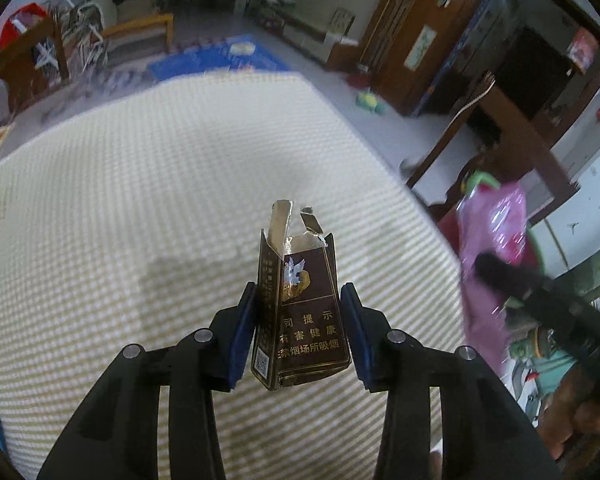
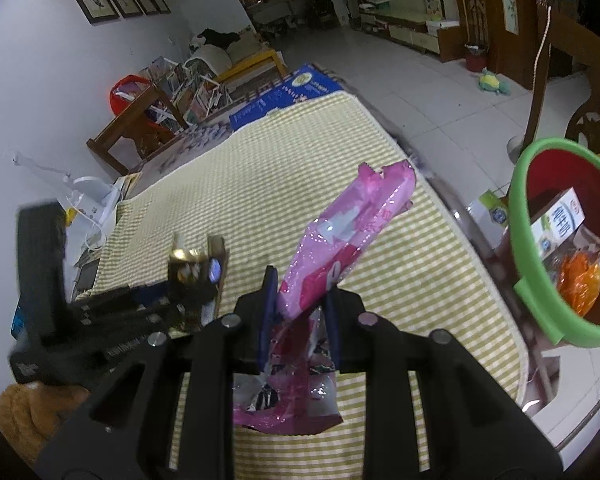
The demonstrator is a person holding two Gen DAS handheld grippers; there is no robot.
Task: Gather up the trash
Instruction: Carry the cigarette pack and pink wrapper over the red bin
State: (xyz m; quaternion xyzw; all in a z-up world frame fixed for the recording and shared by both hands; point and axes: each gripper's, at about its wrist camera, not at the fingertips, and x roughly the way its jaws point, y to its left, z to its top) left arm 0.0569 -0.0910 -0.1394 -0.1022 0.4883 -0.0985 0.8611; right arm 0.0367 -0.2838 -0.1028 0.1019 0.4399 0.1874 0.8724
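Brown card, gold-printed and torn open at the top with foil sticking out, makes up the cigarette pack [image 1: 300, 312], which stands upright between the blue pads of the left gripper [image 1: 300, 336], pinched at both sides and lifted clear of the yellow-and-white checked cloth [image 1: 140, 200] that covers the table. Its shadow lies on the cloth just left of it, and the cloth around it is bare out to the far edge and the far right corner, so that side has open room. The right gripper [image 2: 298, 316] is pressed nearly together on a pink plastic wrapper [image 2: 340, 232], whose long end rises up and away toward the table's right edge while its crumpled end hangs below the fingers. Off that right edge, near but apart from the table, stands a red bin with a green rim [image 2: 520, 216] holding a white carton [image 2: 556, 220] and an orange wrapper [image 2: 580, 280]; only the right wrist view shows the bin plainly. In the left wrist view the wrapper [image 1: 496, 232] is a blurred pink shape at the right, with the bin probably the red and green patch behind it. The right view shows the left gripper [image 2: 196, 268] and its pack [image 2: 198, 256] from the side, by the table's near left part.
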